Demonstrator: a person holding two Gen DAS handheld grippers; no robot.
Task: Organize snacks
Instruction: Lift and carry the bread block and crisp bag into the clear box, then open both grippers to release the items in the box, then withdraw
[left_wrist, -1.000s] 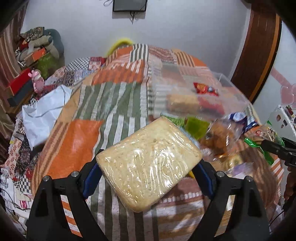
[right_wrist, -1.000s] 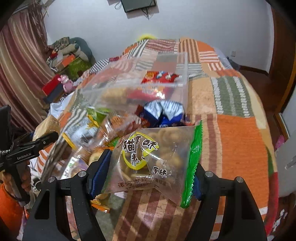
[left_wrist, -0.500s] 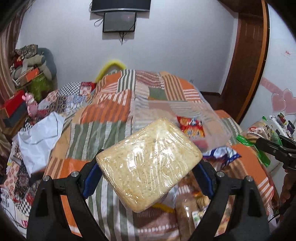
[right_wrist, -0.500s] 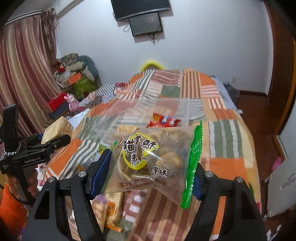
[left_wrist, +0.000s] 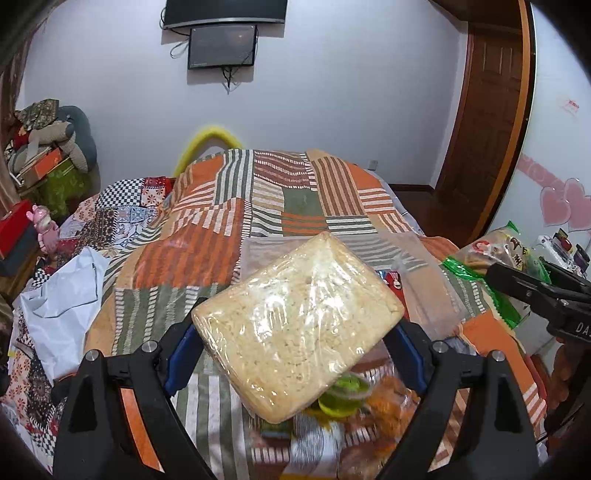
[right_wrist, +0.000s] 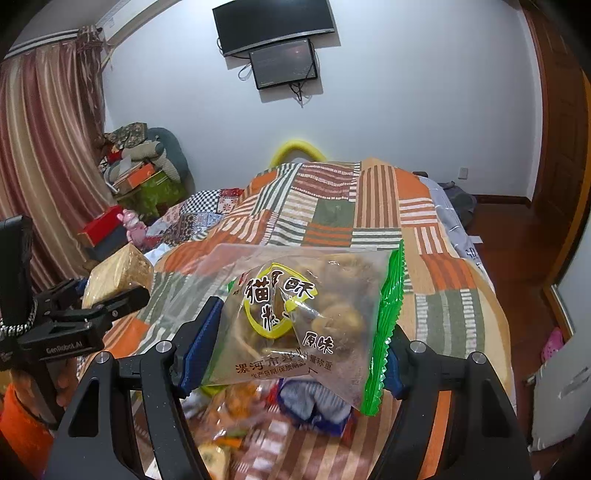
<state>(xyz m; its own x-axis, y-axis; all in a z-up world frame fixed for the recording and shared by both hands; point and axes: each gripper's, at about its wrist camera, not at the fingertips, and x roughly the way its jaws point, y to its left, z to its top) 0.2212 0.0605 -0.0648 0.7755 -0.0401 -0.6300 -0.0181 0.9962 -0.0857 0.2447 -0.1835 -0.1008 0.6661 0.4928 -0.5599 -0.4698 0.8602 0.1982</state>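
Left view: gripper (left_wrist: 295, 354) clamped a wrapped cake (left_wrist: 295, 325) above the bin (left_wrist: 424, 280), snacks (left_wrist: 351, 413) loose below; right view: gripper (right_wrist: 288, 350) pinched a bag (right_wrist: 306, 325) aloft over the quilt (right_wrist: 443, 280), neither binned, sorting seemingly mid-way.

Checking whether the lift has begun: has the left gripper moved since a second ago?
Yes. The left gripper, gripping the rice cracker block, rose: the wall screen now shows fully.

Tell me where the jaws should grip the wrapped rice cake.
By its two opposite long edges, coming flat from the near side. The rice cake is a thin stiff slab, and the left gripper already spans it that way, blue pads on each edge.
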